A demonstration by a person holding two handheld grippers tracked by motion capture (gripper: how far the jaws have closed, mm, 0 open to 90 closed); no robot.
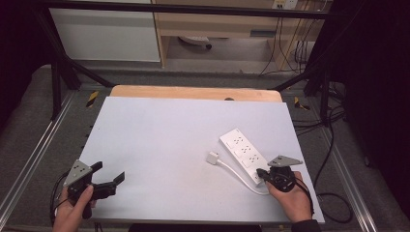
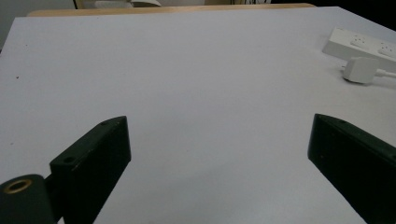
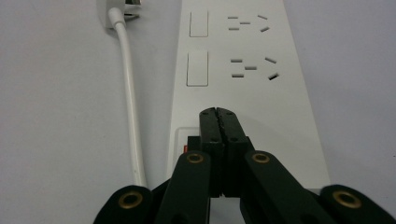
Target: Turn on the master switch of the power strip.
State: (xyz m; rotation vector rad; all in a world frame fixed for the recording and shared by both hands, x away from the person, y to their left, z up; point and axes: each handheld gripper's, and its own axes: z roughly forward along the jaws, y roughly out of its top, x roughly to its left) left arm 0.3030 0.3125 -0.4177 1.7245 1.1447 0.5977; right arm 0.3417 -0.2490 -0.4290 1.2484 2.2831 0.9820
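A white power strip (image 1: 243, 153) lies at an angle on the right half of the pale table (image 1: 159, 140). Its white cable (image 1: 237, 174) loops back to a white plug (image 1: 212, 157) lying loose beside it. My right gripper (image 1: 261, 172) is shut with nothing between its jaws. In the right gripper view, the closed tips of that gripper (image 3: 218, 112) rest over the near end of the strip (image 3: 247, 93), just beside a small red switch (image 3: 186, 148); whether they touch it I cannot tell. My left gripper (image 1: 109, 172) is open over bare table at the front left, its jaws wide apart (image 2: 217, 122).
A wooden strip (image 1: 193, 92) borders the table's far edge. Black frame posts (image 1: 58, 82) stand at both far corners. Cables (image 1: 333, 145) trail over the floor to the right. The strip (image 2: 362, 44) and plug (image 2: 359, 70) lie far right in the left gripper view.
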